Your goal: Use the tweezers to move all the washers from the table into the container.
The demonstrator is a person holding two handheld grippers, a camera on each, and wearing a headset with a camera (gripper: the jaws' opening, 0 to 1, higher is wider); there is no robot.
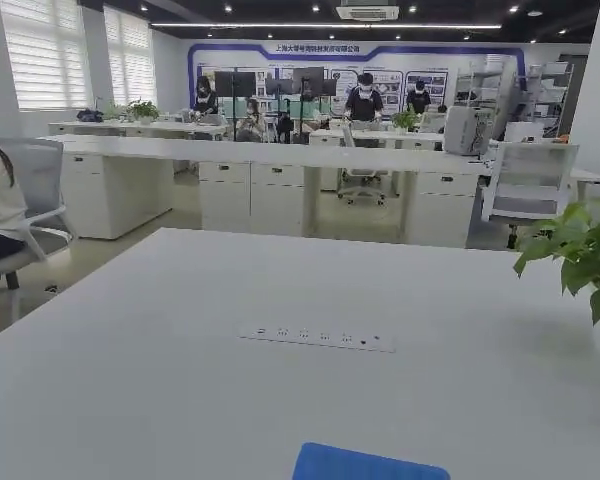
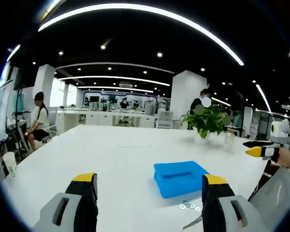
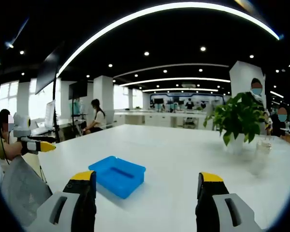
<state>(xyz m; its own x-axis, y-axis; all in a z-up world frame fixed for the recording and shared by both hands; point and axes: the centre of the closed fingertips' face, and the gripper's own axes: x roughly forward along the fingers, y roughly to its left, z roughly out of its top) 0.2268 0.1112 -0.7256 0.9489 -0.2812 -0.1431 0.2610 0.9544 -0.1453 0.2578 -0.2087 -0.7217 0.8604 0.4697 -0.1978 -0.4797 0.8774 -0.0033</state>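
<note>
A shallow blue container (image 2: 180, 178) lies on the white table (image 2: 121, 164), ahead and to the right of my left gripper (image 2: 149, 181), which is open and holds nothing. Several small metal washers (image 2: 190, 207) lie on the table just in front of the container, with the thin metal tweezers (image 2: 192, 224) beside them, partly hidden by the right jaw. My right gripper (image 3: 146, 176) is open and empty too, and the container (image 3: 117, 175) sits ahead of it to the left. The container's far edge (image 1: 370, 463) shows at the bottom of the head view.
A recessed power strip (image 1: 315, 338) runs across the middle of the table. A potted plant (image 1: 580, 250) stands at the table's right side, with a clear glass (image 3: 263, 145) near it. A paper cup (image 2: 9, 162) is off to the left. People sit at desks beyond.
</note>
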